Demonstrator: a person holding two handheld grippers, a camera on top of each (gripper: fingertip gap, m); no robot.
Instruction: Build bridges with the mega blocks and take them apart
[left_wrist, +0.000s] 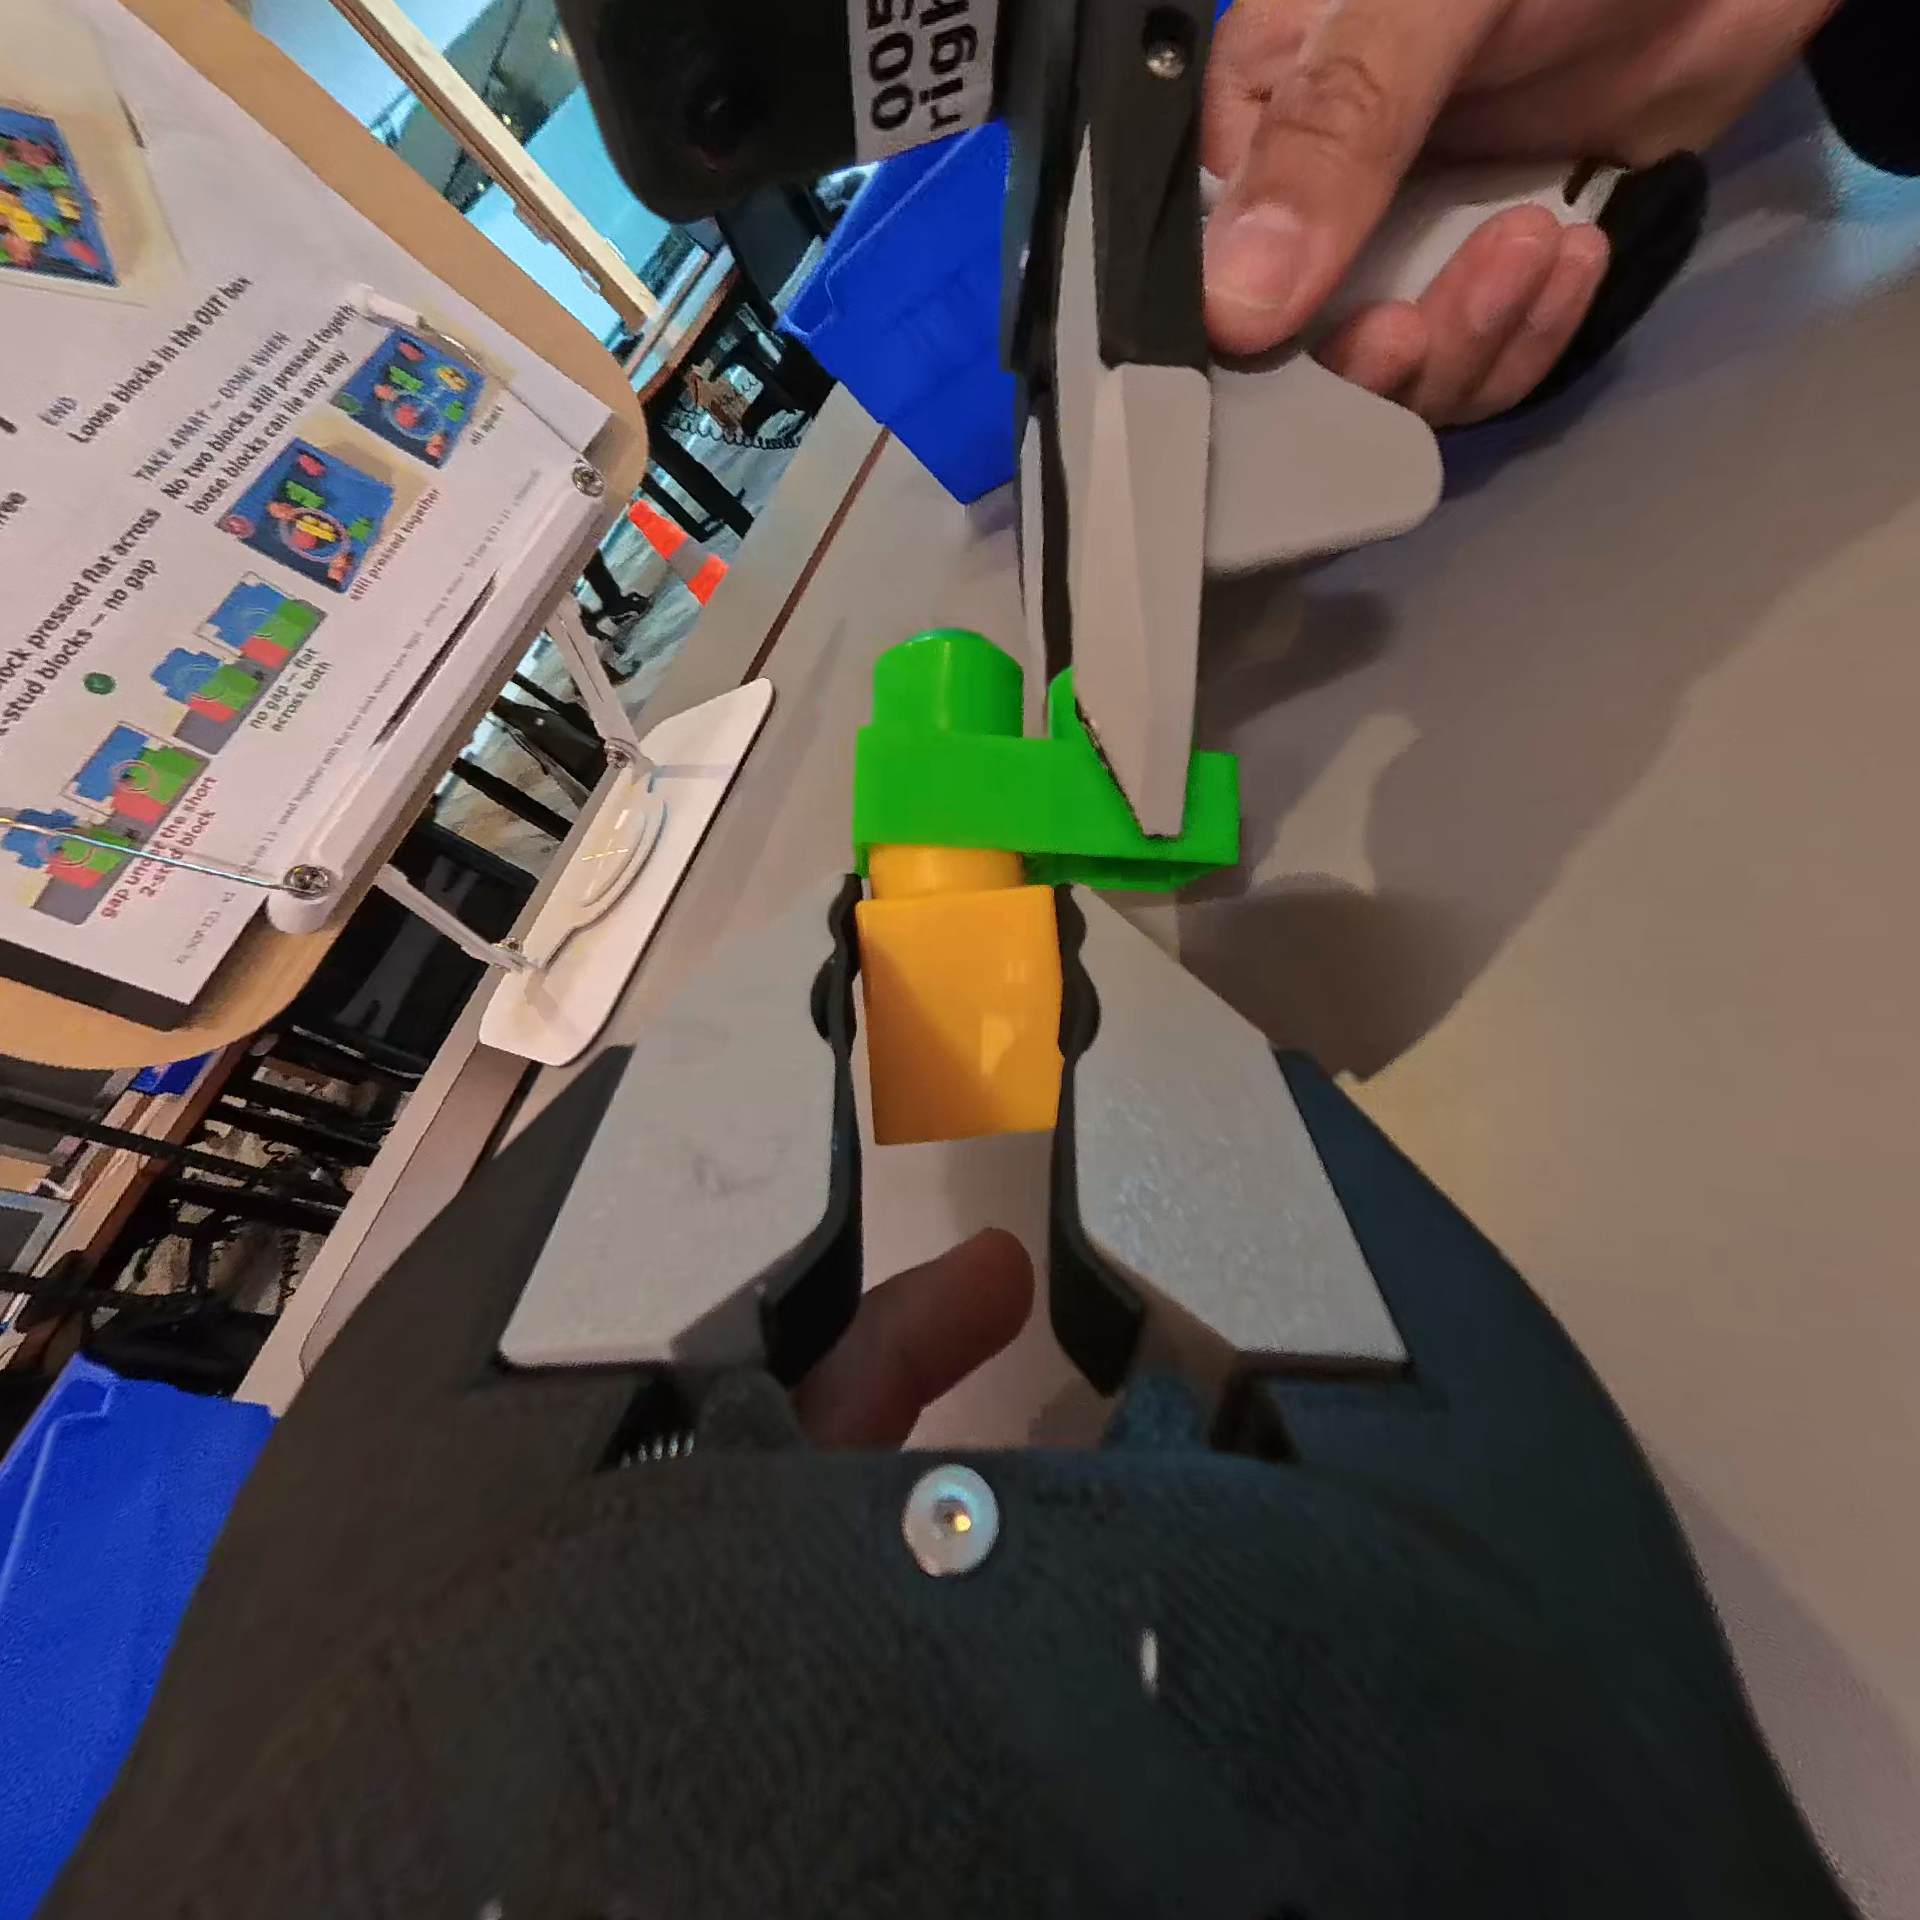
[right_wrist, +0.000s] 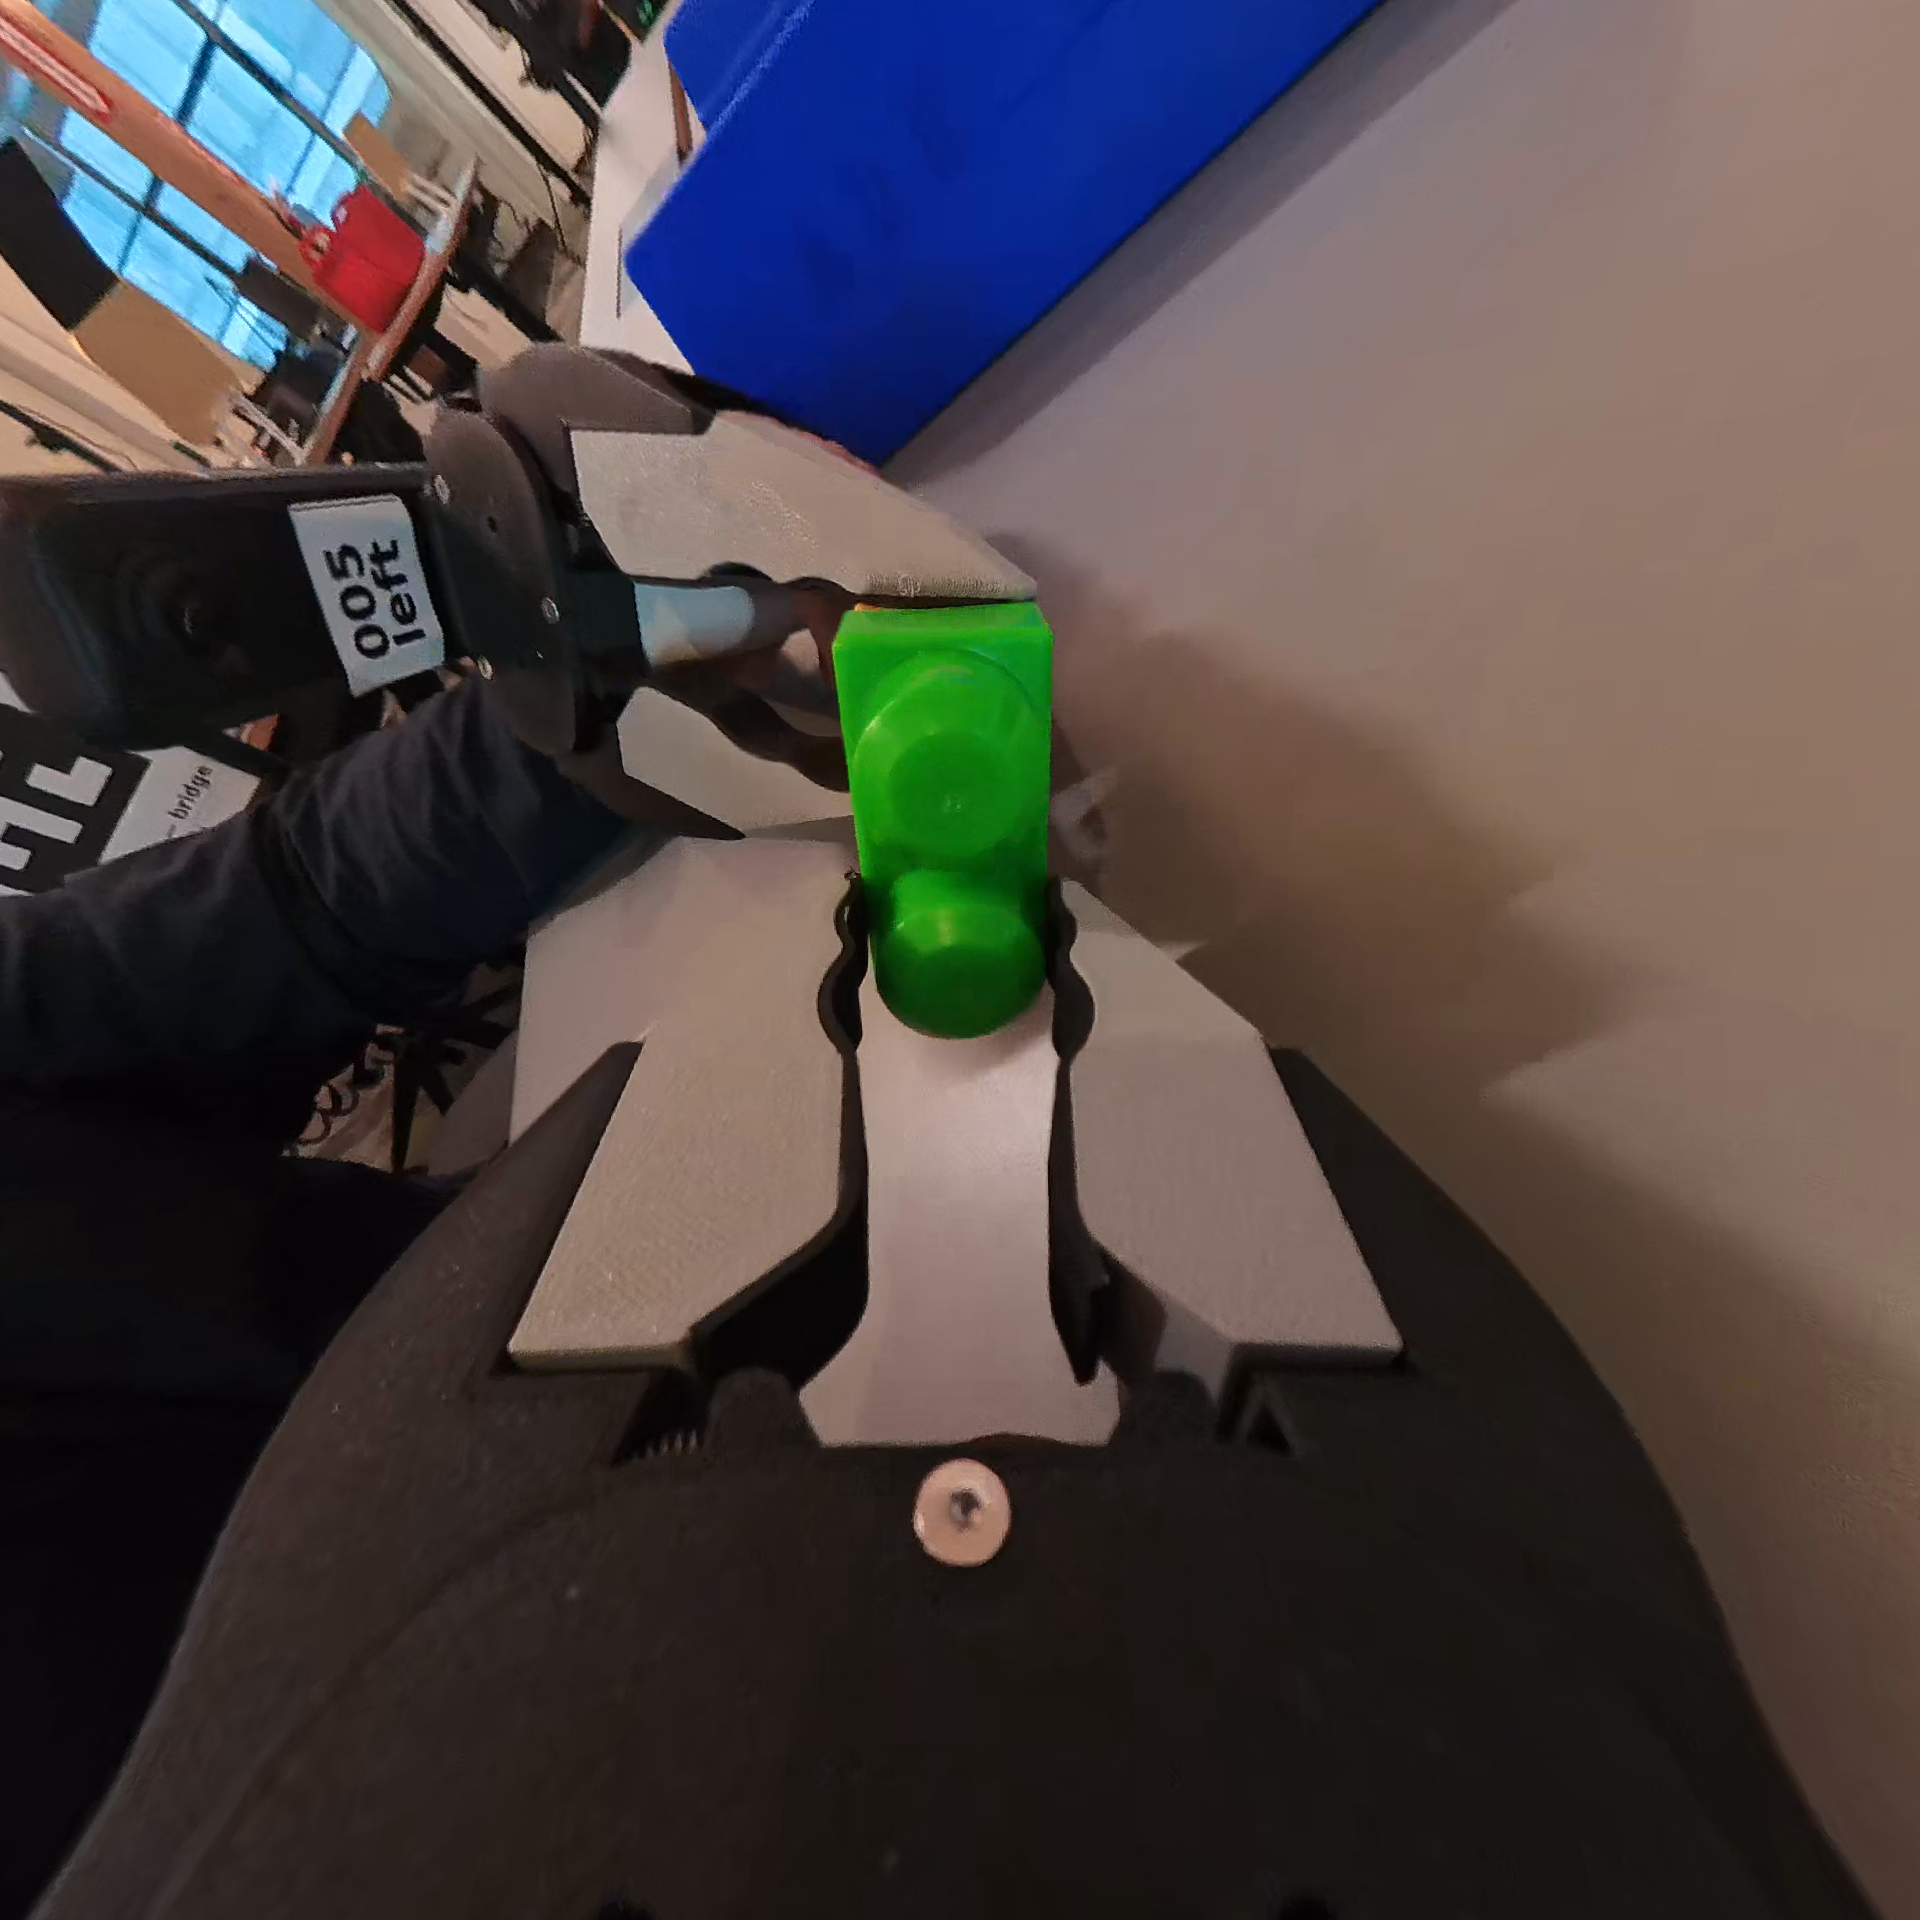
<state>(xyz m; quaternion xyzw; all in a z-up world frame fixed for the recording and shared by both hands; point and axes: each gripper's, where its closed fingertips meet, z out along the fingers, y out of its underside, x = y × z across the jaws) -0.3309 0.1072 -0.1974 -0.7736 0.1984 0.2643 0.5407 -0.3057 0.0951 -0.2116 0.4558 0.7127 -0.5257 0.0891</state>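
Grey table (left_wrist: 1558, 1039); fingers (left_wrist: 727, 1039) around blocks (left_wrist: 961, 1023).

Green block (left_wrist: 966, 784) atop yellow block (left_wrist: 961, 1023)

The left hand-held gripper (left_wrist: 956, 935) has its grey fingers closed tight on a yellow block (left_wrist: 961, 1023), one pad on each side face; a fingertip of the left hand (left_wrist: 925, 1340) shows behind the block, between the finger roots; the right hand-held gripper (right_wrist: 951, 935) pinches the near stud of the green block (right_wrist: 951, 790) that sits on the yellow block, crossing the left one at about a right angle; the right hand (left_wrist: 1382, 208) wraps its handle; a dark sleeve (right_wrist: 312, 862) covers the left forearm.
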